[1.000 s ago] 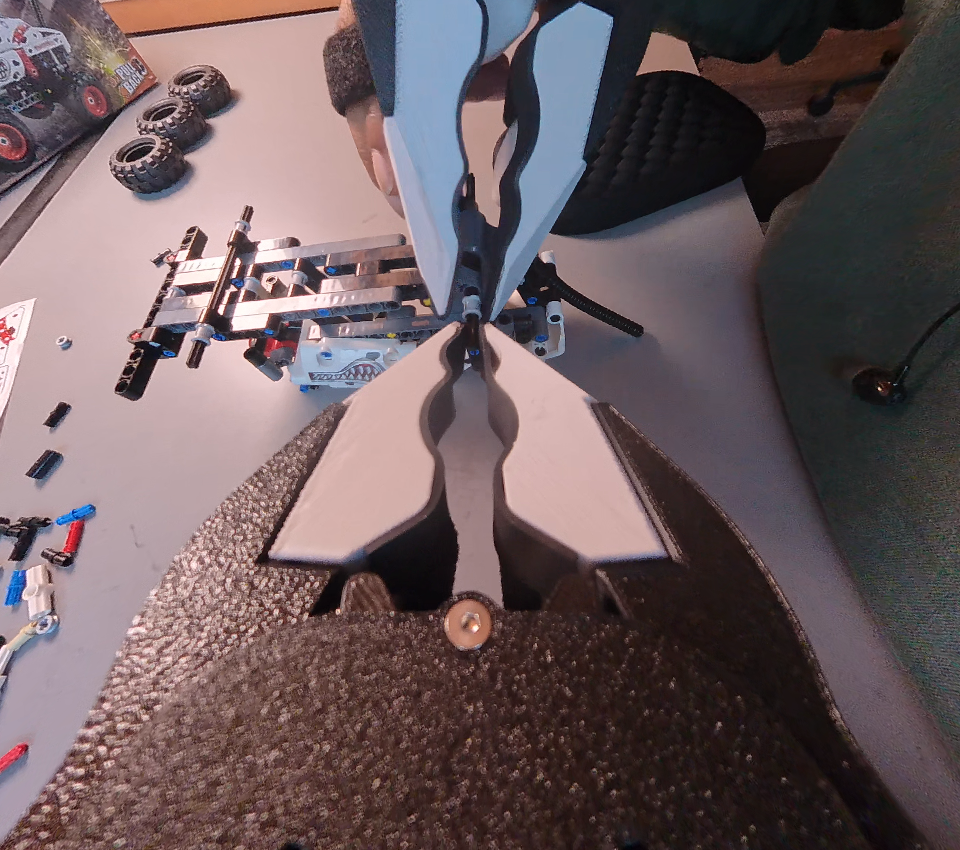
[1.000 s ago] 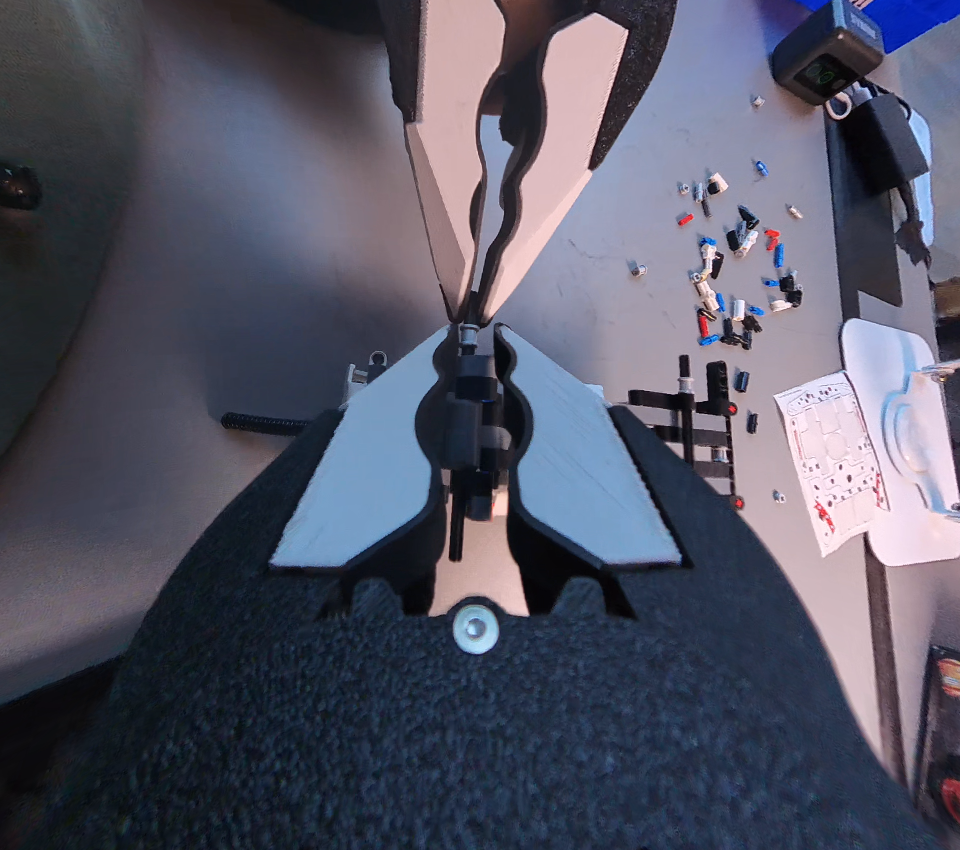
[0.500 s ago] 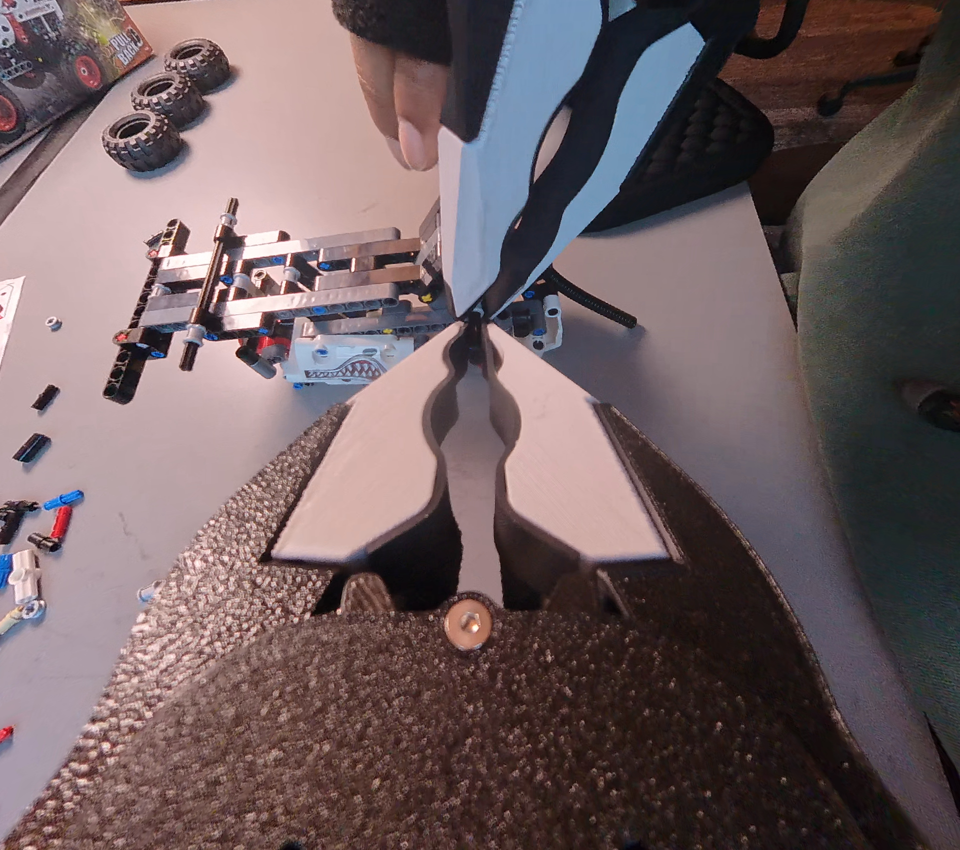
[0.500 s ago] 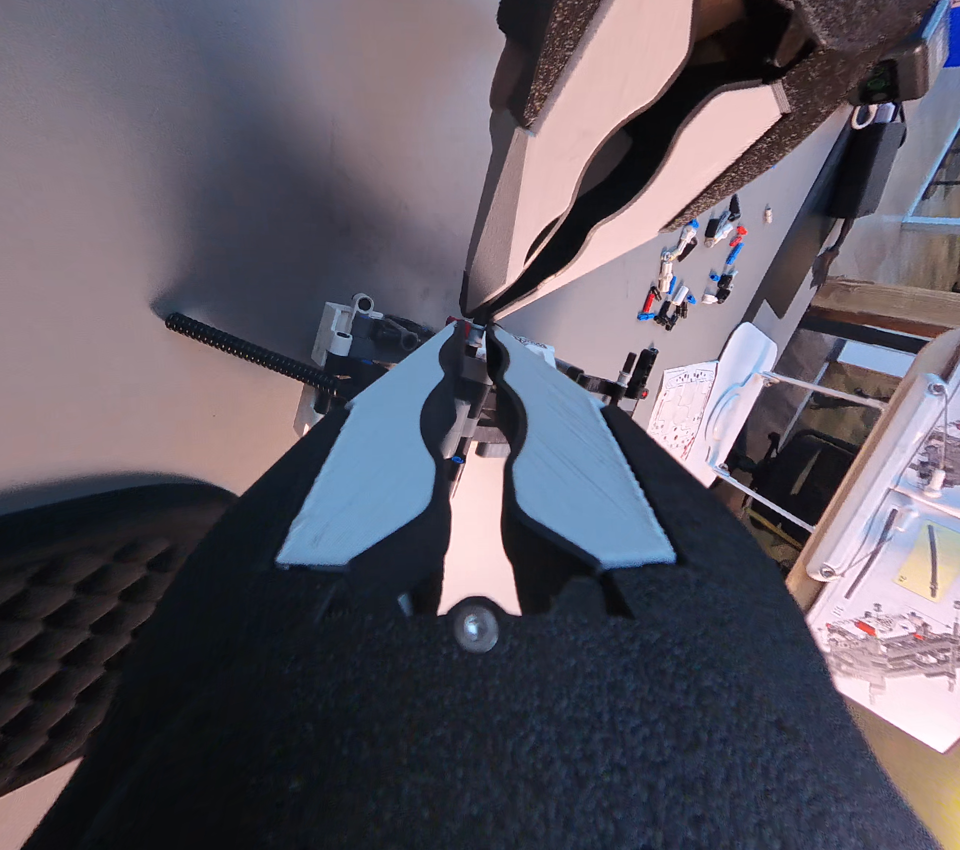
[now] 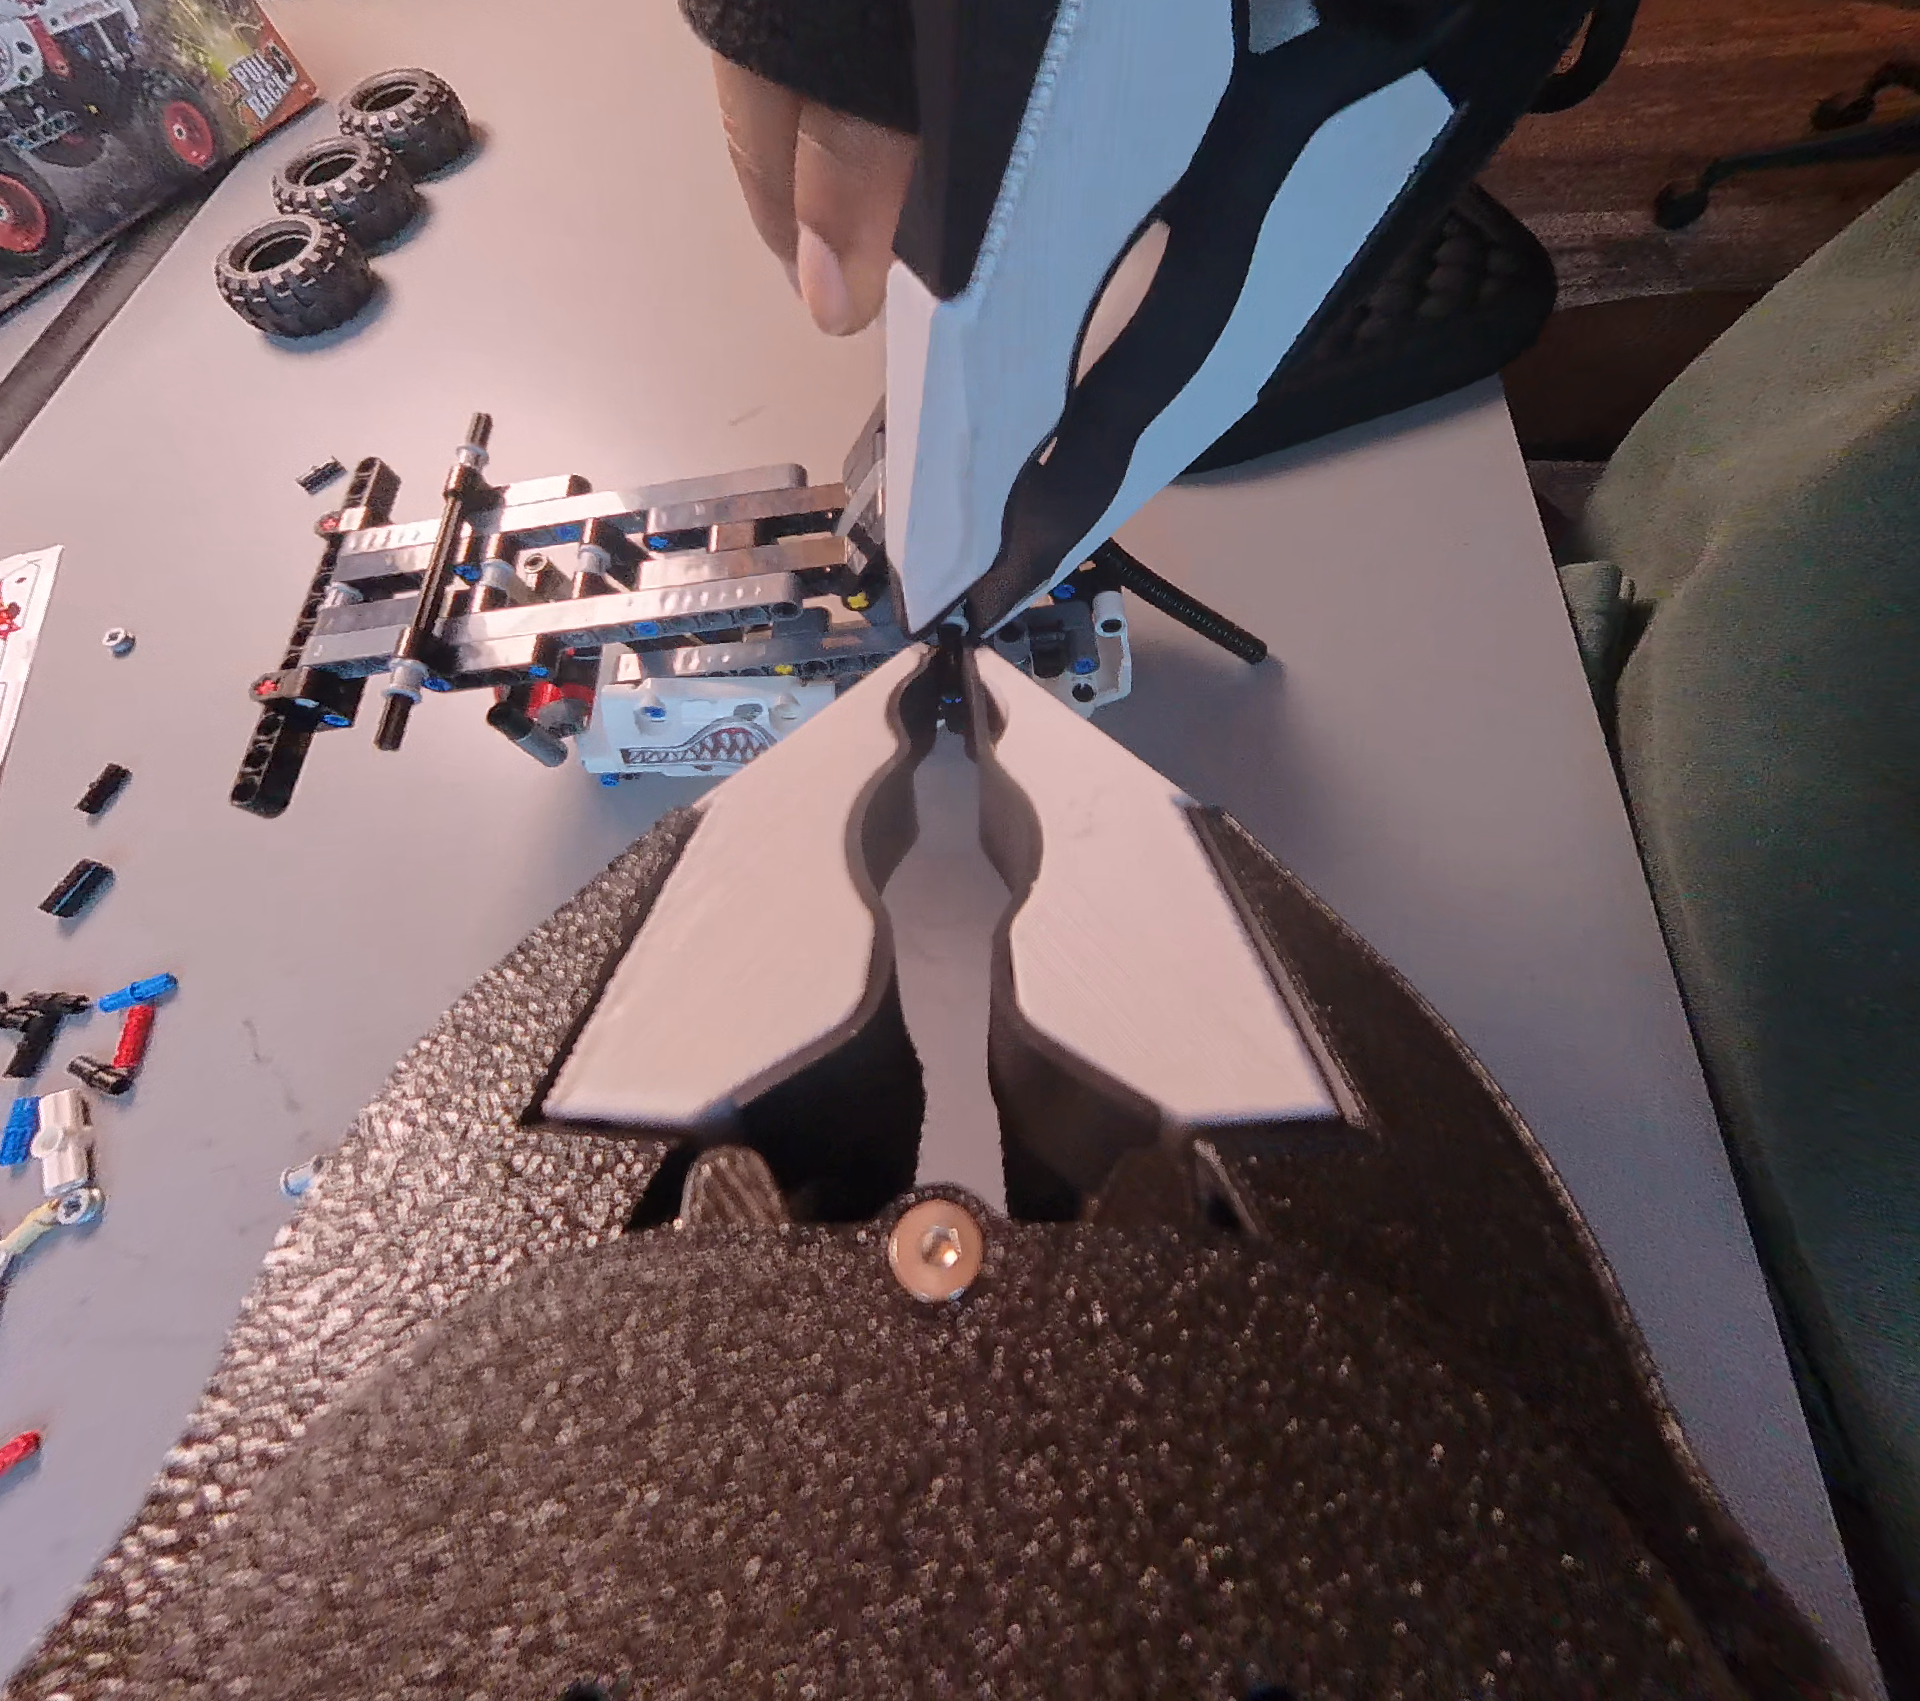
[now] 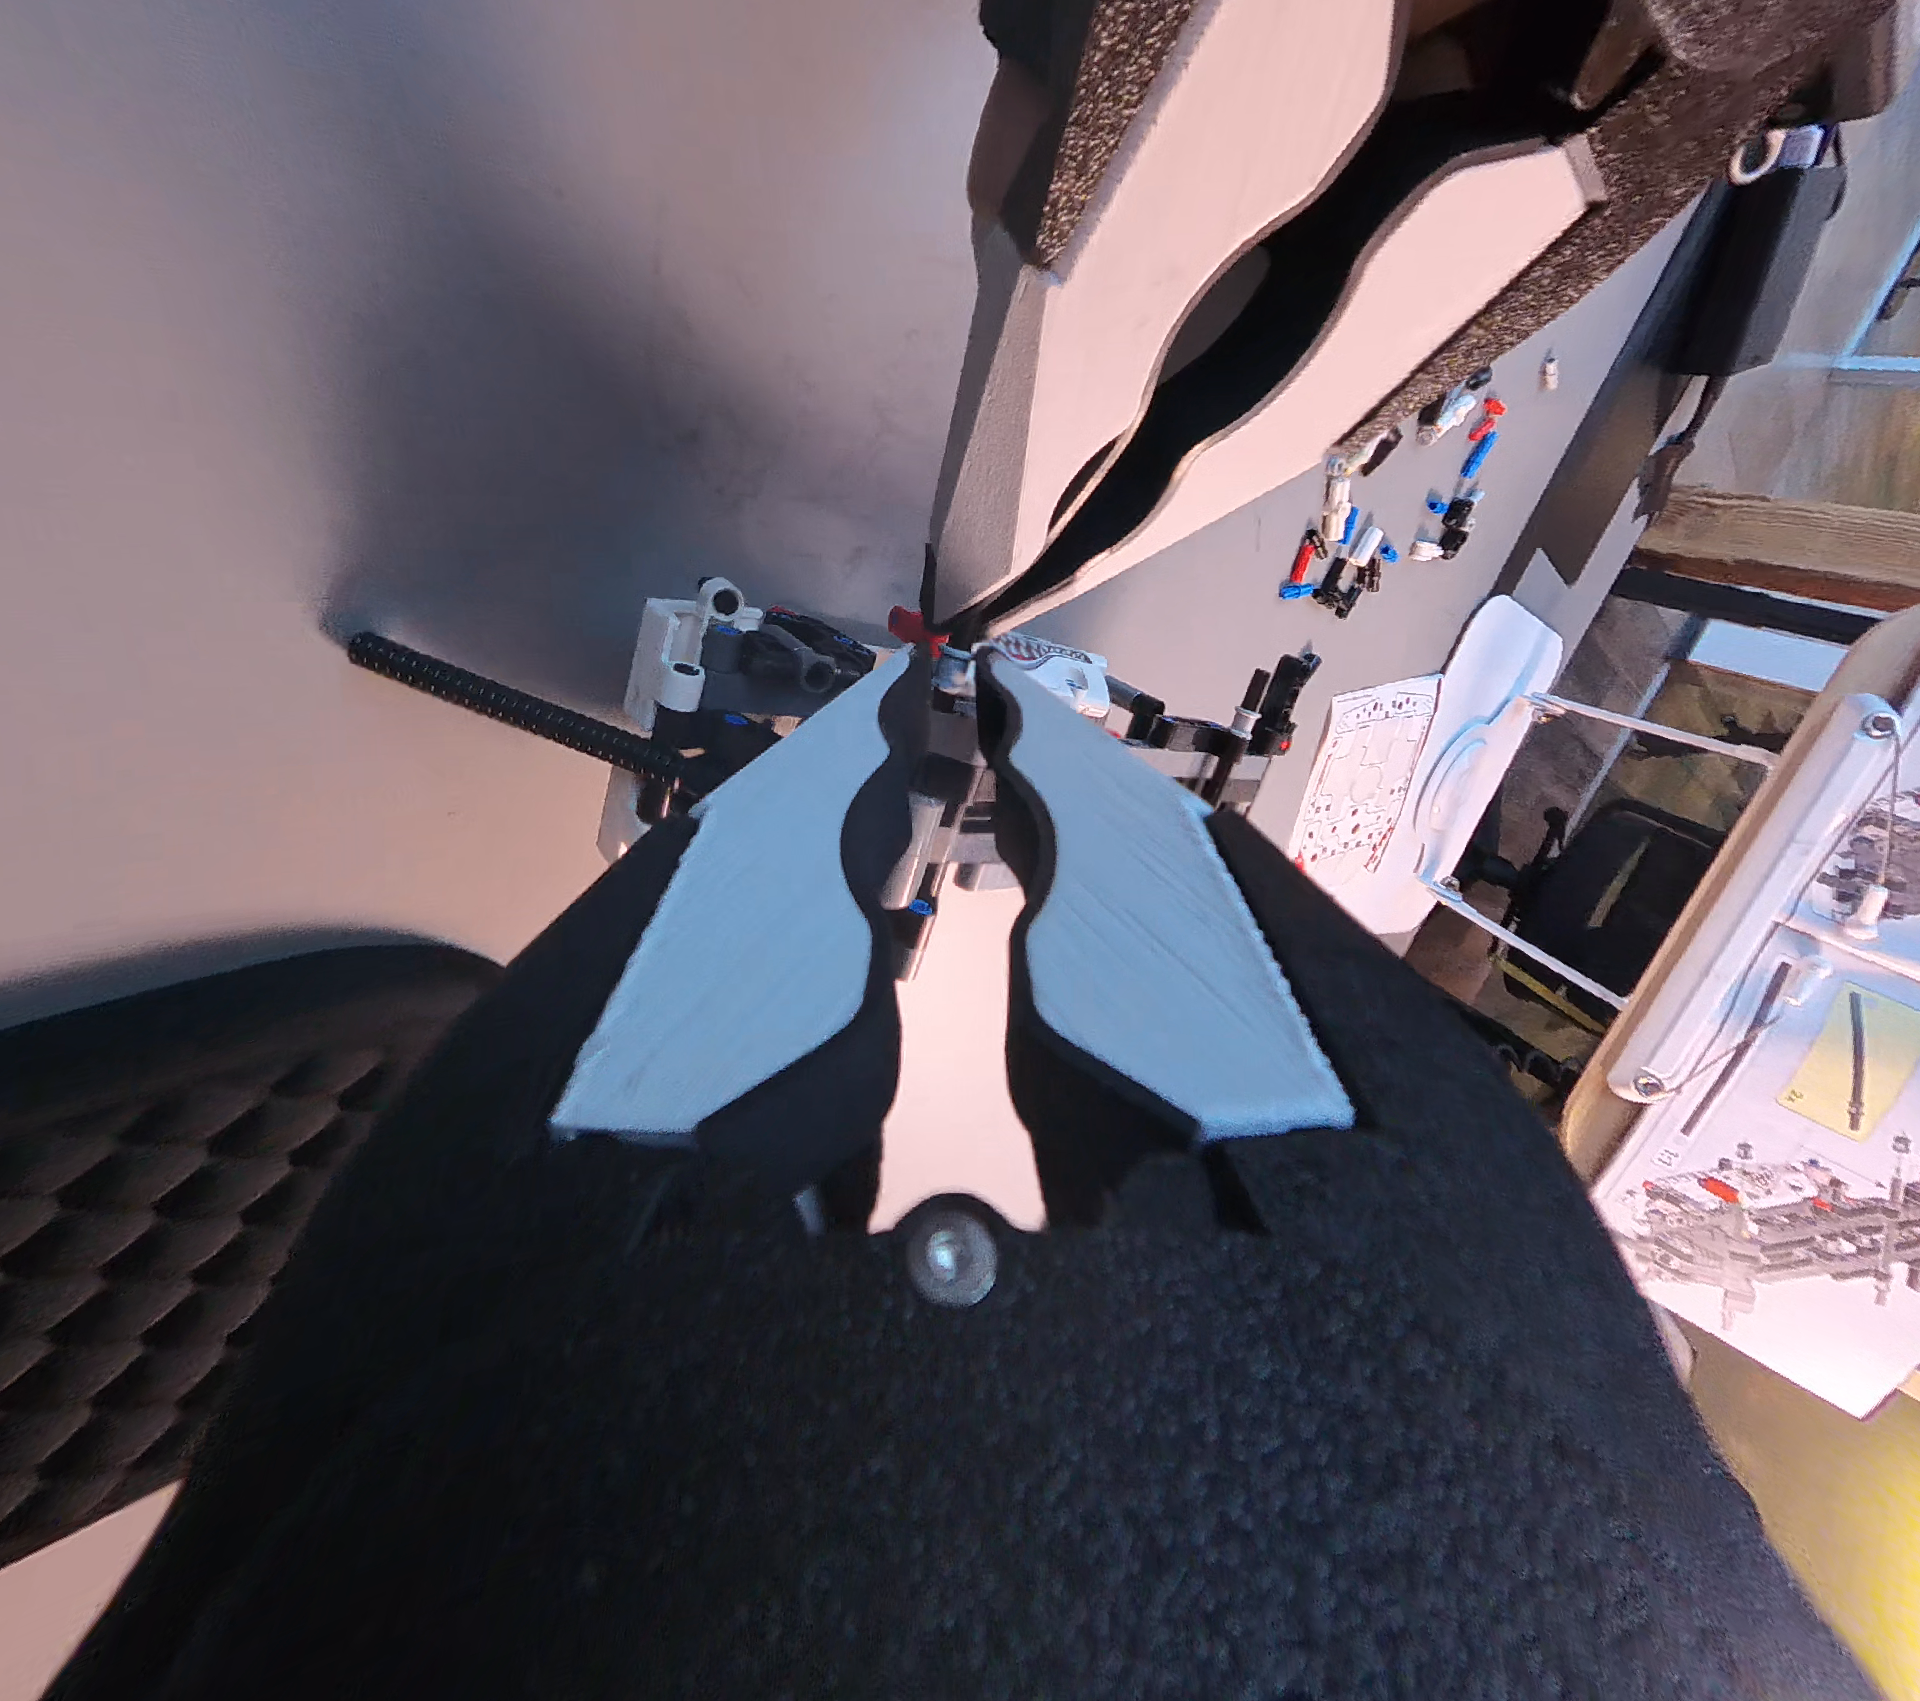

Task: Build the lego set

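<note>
The grey-and-black lego chassis frame lies on the grey table, right of three black rubber tyres. The left gripper and right gripper meet tip to tip at its right end, each closed on a small chassis part.

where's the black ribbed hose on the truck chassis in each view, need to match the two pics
Left wrist view: the black ribbed hose sticks out right of centre, from the right end of the chassis, past the right gripper.
Right wrist view: the hose runs out to the left of centre, over bare table.
Shared landmark: the white shark-mouth panel on the chassis.
</note>
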Demonstrator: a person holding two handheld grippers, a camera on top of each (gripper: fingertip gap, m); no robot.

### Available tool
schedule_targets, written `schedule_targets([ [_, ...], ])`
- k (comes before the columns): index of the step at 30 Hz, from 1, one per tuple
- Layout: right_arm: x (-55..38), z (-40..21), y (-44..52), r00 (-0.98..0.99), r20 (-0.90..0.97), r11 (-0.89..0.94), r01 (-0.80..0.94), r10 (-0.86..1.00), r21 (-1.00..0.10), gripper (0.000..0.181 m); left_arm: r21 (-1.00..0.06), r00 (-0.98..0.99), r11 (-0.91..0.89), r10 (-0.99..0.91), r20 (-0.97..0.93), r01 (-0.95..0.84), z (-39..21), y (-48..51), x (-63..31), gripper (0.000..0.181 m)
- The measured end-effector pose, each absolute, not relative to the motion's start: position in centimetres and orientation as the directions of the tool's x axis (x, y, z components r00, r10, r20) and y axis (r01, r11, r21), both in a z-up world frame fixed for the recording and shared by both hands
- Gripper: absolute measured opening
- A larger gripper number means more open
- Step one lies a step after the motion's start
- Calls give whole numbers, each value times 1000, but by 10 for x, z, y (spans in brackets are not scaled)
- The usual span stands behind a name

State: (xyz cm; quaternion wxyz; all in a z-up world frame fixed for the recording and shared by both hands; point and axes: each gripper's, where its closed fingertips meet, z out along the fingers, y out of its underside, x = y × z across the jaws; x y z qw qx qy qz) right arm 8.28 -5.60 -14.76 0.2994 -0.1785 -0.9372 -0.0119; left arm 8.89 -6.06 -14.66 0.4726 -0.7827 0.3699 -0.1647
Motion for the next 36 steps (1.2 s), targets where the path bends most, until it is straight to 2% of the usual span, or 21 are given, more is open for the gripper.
schedule_targets([
  [2, 82, -145, -59, -751, 572, 938, 331, 330, -106, 12, -858, 673, -279, -732, -100, -432, -147, -61, 89, 3],
  [4, 82, -143, -61, -752, 566, 937, 327, 336, -122, 5, -859, 679, -284, -728, -97, -427, -147, -60, 88, 3],
  [9, 84, -146, -62, -774, 550, 943, 324, 313, -80, 4, -850, 674, -287, -732, -104, -442, -149, -61, 90, 3],
  [14, 87, -144, -61, -808, 522, 946, 325, 272, 10, 0, -847, 676, -286, -729, -111, -448, -149, -62, 90, 3],
  [18, 96, -146, -40, -825, 517, 929, 344, 228, 139, 0, -851, 699, -302, -708, -102, -430, -148, -62, 79, 3],
  [22, 93, -132, -49, -765, 571, 932, 362, 298, -1, 0, -867, 695, -283, -713, -95, -410, -141, -61, 83, 3],
  [25, 90, -131, -55, -739, 567, 920, 381, 363, -93, 19, -869, 699, -279, -707, -102, -409, -140, -58, 83, 3],
  [30, 87, -130, -52, -675, 569, 881, 397, 470, -256, 18, -874, 702, -276, -705, -100, -401, -142, -56, 85, 3],
  [36, 81, -148, -53, -675, 580, 890, 372, 455, -266, 11, -878, 699, -277, -709, -87, -390, -144, -56, 87, 11],
])
